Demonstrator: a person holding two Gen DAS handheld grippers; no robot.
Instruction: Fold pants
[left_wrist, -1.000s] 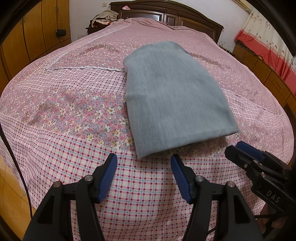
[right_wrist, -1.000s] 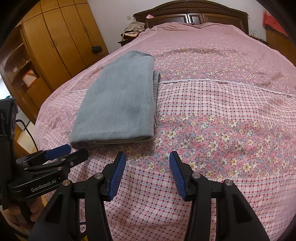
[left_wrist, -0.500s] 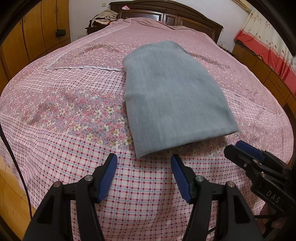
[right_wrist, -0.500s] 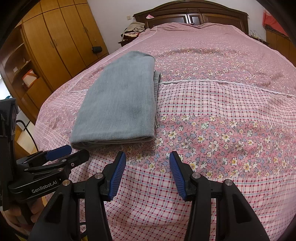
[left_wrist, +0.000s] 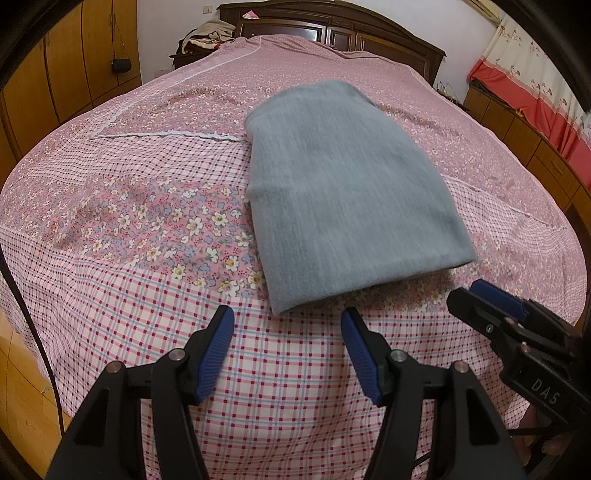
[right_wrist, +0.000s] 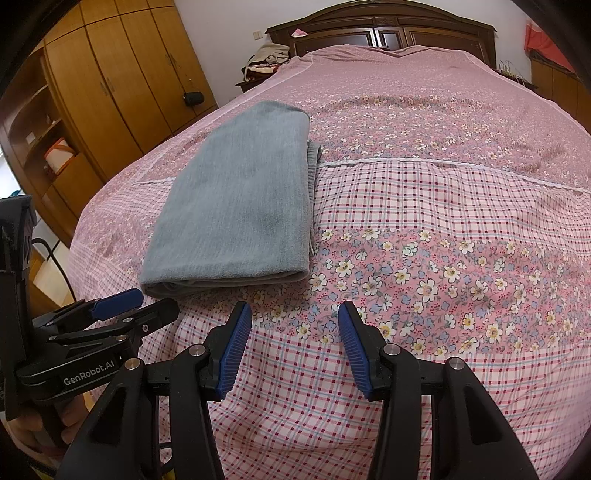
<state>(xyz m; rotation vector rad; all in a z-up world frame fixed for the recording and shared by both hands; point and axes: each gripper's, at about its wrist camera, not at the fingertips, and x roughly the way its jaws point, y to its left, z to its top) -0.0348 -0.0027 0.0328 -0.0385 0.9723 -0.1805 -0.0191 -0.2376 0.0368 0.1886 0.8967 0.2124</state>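
Comparing this moment with the views a second back turns up no visible change: the folded grey pants (left_wrist: 347, 206) lie in the same spot on the pink bedspread (left_wrist: 140, 229), and both grippers hover where they were. The pants rest flat as a neat rectangle, straddling the line where the checked band meets the floral one, their near folded edge toward the foot of the bed. The left gripper (left_wrist: 287, 350) hangs just short of that near edge, its blue-padded jaws parted about halfway with only checked cloth showing between them, nothing held. The right gripper (right_wrist: 294, 347) hangs to the right of the pants over the floral band, jaws likewise partly open and empty; each gripper shows at the side of the other's view. Beyond the pants stands the dark wooden headboard (right_wrist: 380, 29), with a heap of clothes (right_wrist: 267, 61) at its left corner. Left of the pants runs a wooden wardrobe (right_wrist: 110, 92); to their right, red-and-white curtains (left_wrist: 532, 74) hang. Nothing lies between the grippers and the pants.
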